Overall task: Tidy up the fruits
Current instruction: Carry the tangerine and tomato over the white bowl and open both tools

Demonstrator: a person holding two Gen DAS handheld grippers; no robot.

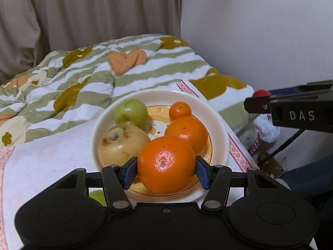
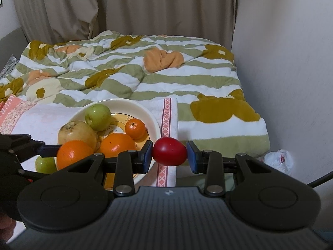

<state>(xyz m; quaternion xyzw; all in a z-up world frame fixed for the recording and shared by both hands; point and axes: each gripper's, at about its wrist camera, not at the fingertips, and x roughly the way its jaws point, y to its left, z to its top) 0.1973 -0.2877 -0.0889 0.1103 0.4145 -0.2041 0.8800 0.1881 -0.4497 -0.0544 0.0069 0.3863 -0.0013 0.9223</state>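
A cream plate [image 1: 158, 92] [image 2: 124, 102] sits on a white cloth. On it lie a green apple [image 1: 130, 110] [image 2: 97, 113], a yellowish blemished fruit [image 1: 121, 143] [image 2: 76, 132], an orange [image 1: 186, 134] [image 2: 117, 144] and a small mandarin [image 1: 180, 110] [image 2: 135, 128]. My left gripper [image 1: 166, 171] is shut on a large orange [image 1: 166, 162] [image 2: 73, 154], held low over the plate's near side. To the plate's right, my right gripper [image 2: 169, 156] is shut on a red fruit [image 2: 169, 151] [image 1: 261, 93] above the cloth's edge. Another green fruit [image 2: 44, 164] [image 1: 96, 195] lies on the cloth beside the plate.
The white cloth with pink patterned borders [image 1: 52, 152] [image 2: 166, 120] ends just right of the plate. Behind it lies a rumpled striped blanket [image 1: 83, 79] [image 2: 145, 83], with curtains beyond. A wall runs along the right, and a plastic bag [image 2: 278, 160] sits on the floor there.
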